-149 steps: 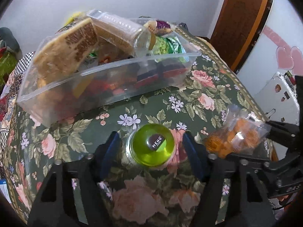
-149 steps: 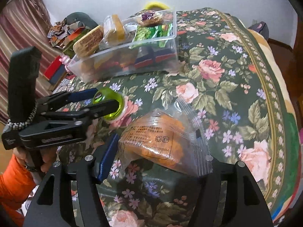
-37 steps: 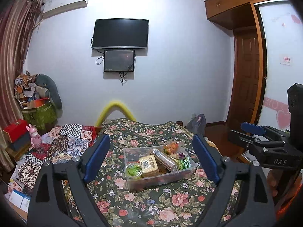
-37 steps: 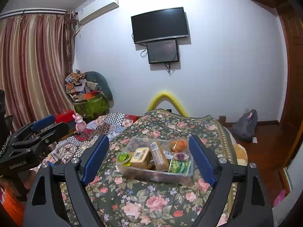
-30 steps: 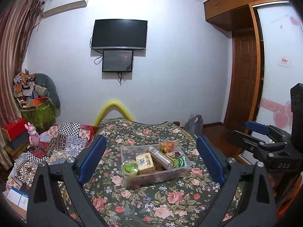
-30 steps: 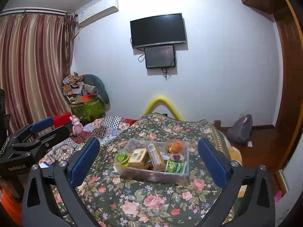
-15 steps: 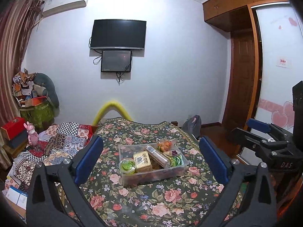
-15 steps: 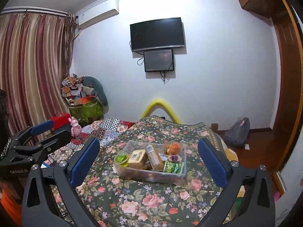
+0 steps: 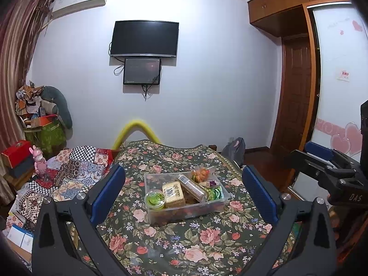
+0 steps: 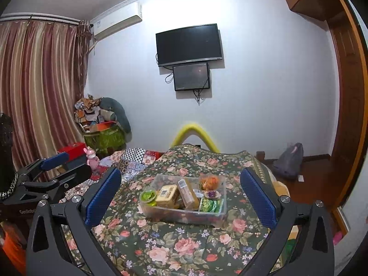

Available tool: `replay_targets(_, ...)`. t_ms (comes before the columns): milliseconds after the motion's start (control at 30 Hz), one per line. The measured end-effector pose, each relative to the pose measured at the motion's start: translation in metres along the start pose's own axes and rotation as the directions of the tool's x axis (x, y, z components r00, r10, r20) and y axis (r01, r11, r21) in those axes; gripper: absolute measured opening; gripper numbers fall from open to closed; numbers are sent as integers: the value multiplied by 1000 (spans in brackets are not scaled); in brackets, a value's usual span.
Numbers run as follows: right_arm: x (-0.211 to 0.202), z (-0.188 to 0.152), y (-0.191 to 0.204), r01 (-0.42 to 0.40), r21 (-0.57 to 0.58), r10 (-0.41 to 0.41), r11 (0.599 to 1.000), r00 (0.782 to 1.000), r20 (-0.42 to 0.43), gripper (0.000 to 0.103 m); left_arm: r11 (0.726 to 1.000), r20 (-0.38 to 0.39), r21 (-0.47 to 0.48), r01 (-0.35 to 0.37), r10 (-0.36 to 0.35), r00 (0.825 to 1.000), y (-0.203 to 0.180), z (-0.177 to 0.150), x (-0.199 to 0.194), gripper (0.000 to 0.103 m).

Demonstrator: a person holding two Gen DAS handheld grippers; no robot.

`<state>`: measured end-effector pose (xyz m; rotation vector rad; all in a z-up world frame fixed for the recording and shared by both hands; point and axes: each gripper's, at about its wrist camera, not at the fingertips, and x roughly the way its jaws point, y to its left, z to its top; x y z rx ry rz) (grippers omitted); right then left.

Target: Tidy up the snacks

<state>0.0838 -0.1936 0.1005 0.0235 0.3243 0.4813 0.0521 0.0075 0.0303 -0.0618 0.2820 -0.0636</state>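
Observation:
A clear plastic bin (image 9: 184,215) (image 10: 179,214) stands on the floral-covered bed (image 9: 184,248) (image 10: 165,248), well ahead of both grippers. Inside it are a green-lidded cup (image 9: 155,198) (image 10: 148,195), a tan cracker pack (image 9: 173,194) (image 10: 166,193), a clear tube of biscuits (image 9: 192,186) (image 10: 187,193), an orange snack bag (image 9: 200,174) (image 10: 209,182) and green packets (image 9: 215,193) (image 10: 209,204). My left gripper (image 9: 184,195) is open with nothing between its blue pads. My right gripper (image 10: 180,194) is open and empty too. Each gripper shows at the edge of the other's view.
A patchwork quilt (image 9: 76,168) covers the bed's left side. A pink rabbit figure (image 9: 39,162) and red box (image 9: 16,151) sit at far left. A grey bag (image 10: 288,161) lies on the floor by the wooden door (image 9: 293,96). A TV (image 9: 144,39) hangs on the wall.
Since five seconds ago both grippers released the green-lidded cup and orange snack bag, now in the bin, and pulled far back. Over the last second the left jaws widened slightly.

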Motion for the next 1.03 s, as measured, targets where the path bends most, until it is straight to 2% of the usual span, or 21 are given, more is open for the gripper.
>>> replay_targets(600, 0, 4, 2, -15, -1, 15, 1000, 1000, 6, 103, 1000, 0, 14, 28, -28, 1000, -5, 0, 0, 103)
replay_targets(1033, 5, 2, 5, -33, -1, 33, 999, 999, -5, 103, 1000, 3, 6, 13, -13, 1000, -3, -1, 0, 103)
